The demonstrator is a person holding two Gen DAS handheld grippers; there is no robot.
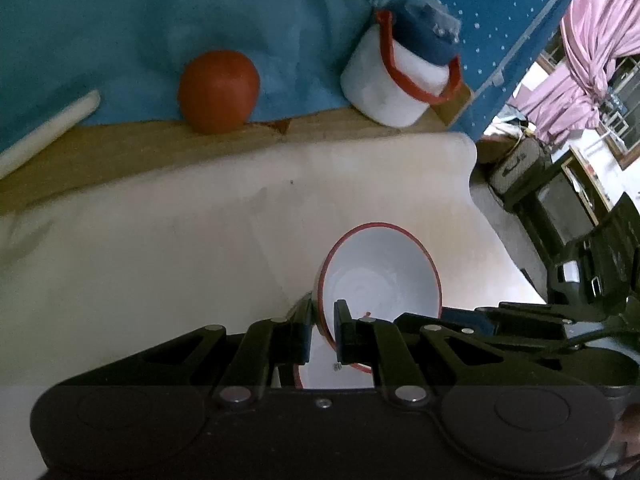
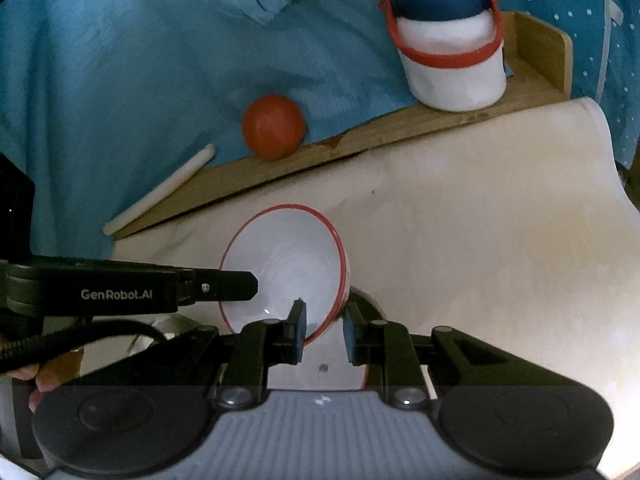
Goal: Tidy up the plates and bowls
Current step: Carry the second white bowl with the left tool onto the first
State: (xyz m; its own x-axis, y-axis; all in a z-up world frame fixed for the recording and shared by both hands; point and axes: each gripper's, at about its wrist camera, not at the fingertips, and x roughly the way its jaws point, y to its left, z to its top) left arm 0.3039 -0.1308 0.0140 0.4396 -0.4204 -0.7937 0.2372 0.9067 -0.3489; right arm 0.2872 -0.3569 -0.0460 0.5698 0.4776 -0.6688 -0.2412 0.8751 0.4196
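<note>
1. The left gripper [image 1: 323,330] pointed steeply down over the cream mat [image 1: 168,264], its jaws pinched together on the near rim of a white bowl with a red rim [image 1: 380,276].
2. That bowl was tilted up on edge above the mat, its opening facing the right gripper's side.
3. The right gripper [image 2: 325,330] also angled down, its jaws clamped on the opposite rim of the same bowl [image 2: 286,264].
4. A second white dish [image 2: 320,368] lay beneath the bowl, low between the right gripper's fingers.
5. Beyond the bowl, a red ball [image 2: 274,126] and a white jar [image 2: 454,64] sat on a wooden board [image 2: 360,142].
</note>
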